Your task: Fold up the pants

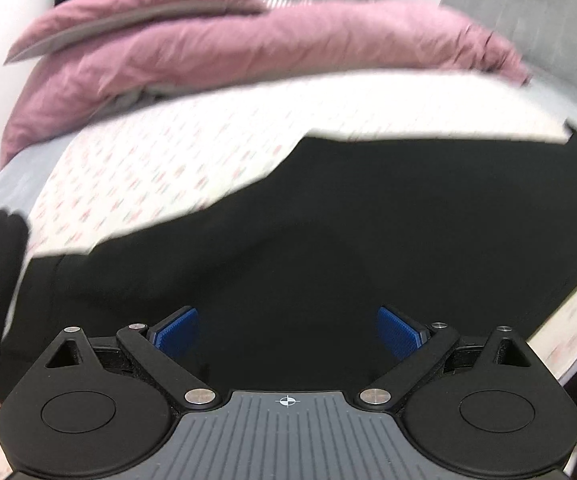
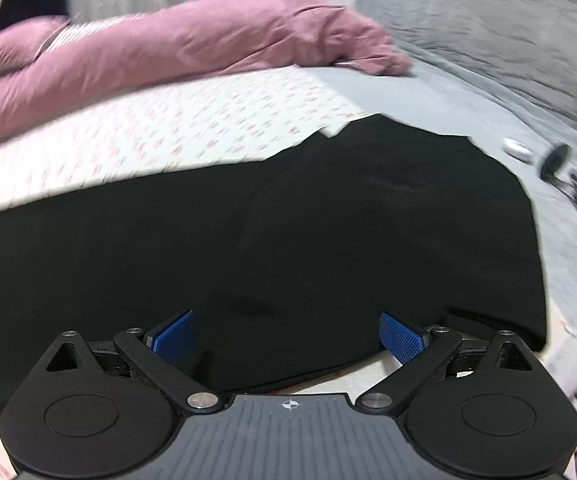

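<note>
**Two open tools above black pants on a bed**

One bed [image 1: 176, 148] fills both wrist views, covered by a white sheet with small pink marks. At its far side lies a bunched pink duvet [image 1: 216, 44], with a grey pillow [image 2: 488, 28] at the right. The black pants [image 2: 288, 220] lie spread flat on the sheet in front of the duvet, stretching across the width of each view; in the right wrist view their right end stops short of the pale grey sheet area, and their near edge shows a folded hem just in front of the right tool. The left tool [image 1: 287, 332] stands released, its blue pads wide apart above the dark cloth with nothing between them. The right tool [image 2: 288, 336] is likewise released, pads wide apart, over the near edge of the pants without pressing on them. Some small objects [image 2: 560, 168], too blurred to identify, lie on the grey sheet to the right of the pants.
</note>
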Demonstrator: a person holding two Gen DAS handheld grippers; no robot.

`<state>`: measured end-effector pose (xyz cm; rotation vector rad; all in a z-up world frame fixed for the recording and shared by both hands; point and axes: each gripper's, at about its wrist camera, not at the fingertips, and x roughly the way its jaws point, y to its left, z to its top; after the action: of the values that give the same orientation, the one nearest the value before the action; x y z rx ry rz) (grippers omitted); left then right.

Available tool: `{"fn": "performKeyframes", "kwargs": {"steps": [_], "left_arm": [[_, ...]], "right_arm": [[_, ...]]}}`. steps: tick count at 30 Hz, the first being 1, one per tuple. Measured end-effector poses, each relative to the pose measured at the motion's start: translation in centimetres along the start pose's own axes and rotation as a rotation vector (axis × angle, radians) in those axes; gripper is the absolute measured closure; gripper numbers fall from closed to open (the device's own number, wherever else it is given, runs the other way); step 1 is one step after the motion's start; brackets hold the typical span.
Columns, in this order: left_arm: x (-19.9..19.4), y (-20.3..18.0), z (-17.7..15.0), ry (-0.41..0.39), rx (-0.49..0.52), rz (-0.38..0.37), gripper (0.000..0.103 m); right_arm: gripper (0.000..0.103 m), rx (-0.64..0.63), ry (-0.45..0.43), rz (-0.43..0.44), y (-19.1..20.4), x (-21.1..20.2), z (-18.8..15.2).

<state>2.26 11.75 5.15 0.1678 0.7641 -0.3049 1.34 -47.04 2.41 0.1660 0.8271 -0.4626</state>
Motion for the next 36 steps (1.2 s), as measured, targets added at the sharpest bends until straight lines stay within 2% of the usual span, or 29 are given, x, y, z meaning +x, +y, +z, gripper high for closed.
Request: {"fn": "performKeyframes", "kwargs": {"steps": [4, 9, 15, 17, 18, 22, 25, 28, 29, 30, 33, 36], "left_arm": [[1.0, -2.8, 2.6, -0.054, -0.057, -0.057, 0.005], [3.4, -4.7, 4.1, -0.025, -0.158, -0.128, 0.004], [6.4, -5.6, 2.4, 0.008, -0.229, -0.195, 0.004], [7.2, -5.5, 2.0, 0.008, -0.248, -0.202, 0.004], [7.5, -5.5, 1.8, 0.002, -0.256, -0.193, 0.004], [7.4, -5.3, 1.5, -0.046, -0.275, -0.177, 0.004], [7.3, -5.2, 1.6, -0.081, -0.314, -0.195, 0.004], [7.4, -5.2, 1.9, -0.103, -0.355, -0.238, 0.004], [7.4, -5.2, 2.0, -0.111, -0.361, -0.246, 0.004], [7.5, -5.3, 2.2, -0.117, -0.363, -0.253, 0.004], [7.8, -5.7, 2.5, -0.126, -0.371, -0.27, 0.004], [8.2, -6.3, 2.7, -0.123, -0.37, -0.286, 0.005]], "right_arm": [[0.005, 0.153, 0.007, -0.006, -2.1, -0.5, 0.8], [0.005, 0.423, 0.028, -0.046, -4.5, 0.0, 0.7], [0.011, 0.53, -0.039, -0.059, -4.7, 2.1, -1.7], [0.014, 0.526, -0.096, -0.073, -4.8, 2.7, -2.0], [0.019, 0.508, -0.099, -0.087, -4.8, 2.8, -1.8], [0.024, 0.499, -0.146, -0.111, -5.3, 3.6, -1.7], [0.036, 0.441, -0.162, -0.136, -4.7, 3.8, -1.6], [0.064, 0.411, -0.173, -0.101, -4.5, 3.6, -1.5], [0.076, 0.417, -0.175, -0.062, -4.6, 3.5, -1.5], [0.081, 0.433, -0.178, -0.03, -4.8, 3.4, -1.6], [0.086, 0.414, -0.201, -0.015, -4.5, 3.0, -1.5], [0.086, 0.341, -0.237, -0.05, -3.2, 2.1, -1.1]]}}
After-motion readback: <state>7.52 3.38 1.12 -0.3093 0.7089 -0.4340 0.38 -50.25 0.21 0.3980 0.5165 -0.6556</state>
